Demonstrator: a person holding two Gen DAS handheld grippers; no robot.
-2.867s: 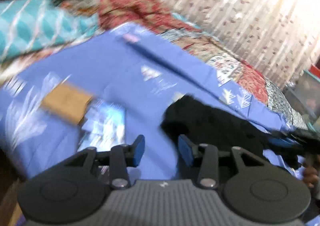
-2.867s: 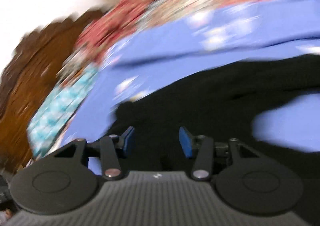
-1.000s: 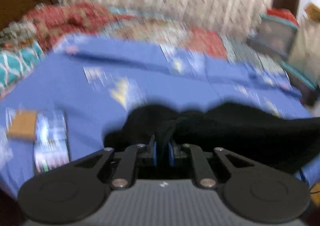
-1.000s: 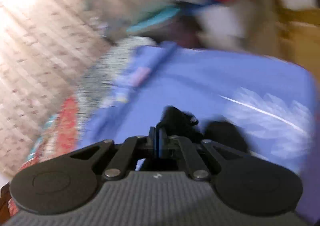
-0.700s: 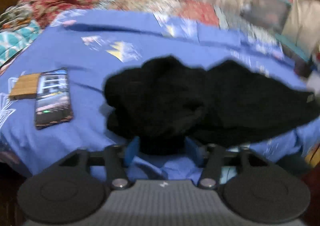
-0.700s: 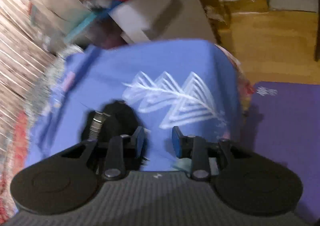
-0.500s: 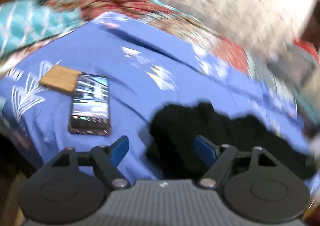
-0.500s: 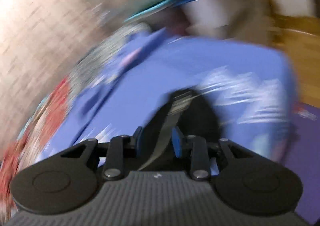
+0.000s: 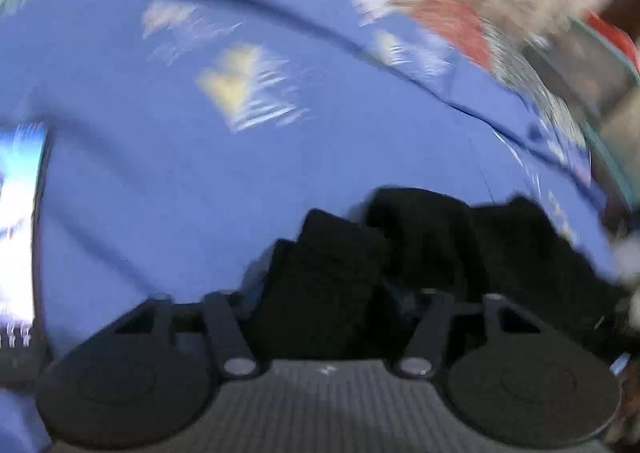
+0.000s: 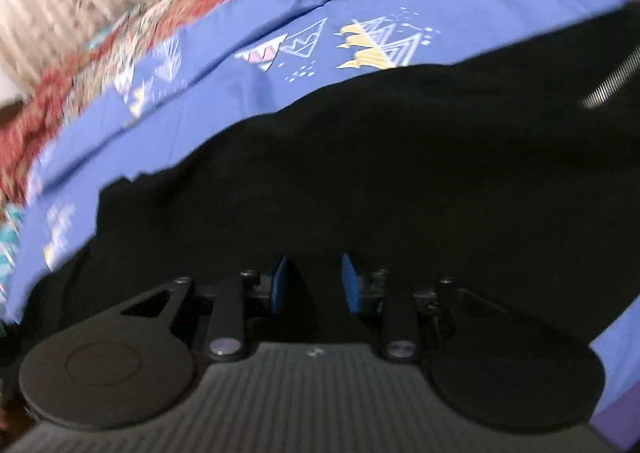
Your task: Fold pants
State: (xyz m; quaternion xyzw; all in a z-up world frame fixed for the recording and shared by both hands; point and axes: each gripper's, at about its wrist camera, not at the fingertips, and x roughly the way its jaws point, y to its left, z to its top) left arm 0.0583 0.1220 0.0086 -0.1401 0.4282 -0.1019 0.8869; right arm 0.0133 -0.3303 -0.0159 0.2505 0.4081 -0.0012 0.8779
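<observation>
Black pants (image 10: 360,181) lie on the blue printed bedsheet (image 9: 160,181), spread long across the bed in the right wrist view and bunched into lumpy folds at one end in the left wrist view. That bunched end sits right in front of the left gripper (image 9: 326,307). Its jaws have just been closing from a wider spread; black cloth fills the gap between them, but the pads are hidden by blur and dark fabric, so whether they press on it can't be told. The right gripper (image 10: 314,287) is low over the wide flat stretch of the pants, blue pads (image 10: 280,285) parted w/ a clear gap, nothing pinched between them, only cloth lying below.

Step in hand, as a guess: a re-grasp btwn folds. Both grippers are at the garment but no firm hold shows yet, and the pants aren't a tidy stack; the near end is rumpled.

Next move prob calls for each gripper to close on an edge or corner of the cloth, not the middle of a layer, then lift and carry one end over the other w/ both hands level so the fold lands square. The rumpled end needs flattening first. A phone (image 9: 20,221) lies on the sheet off to the side, clear of the pants, so it shouldn't get in the way
</observation>
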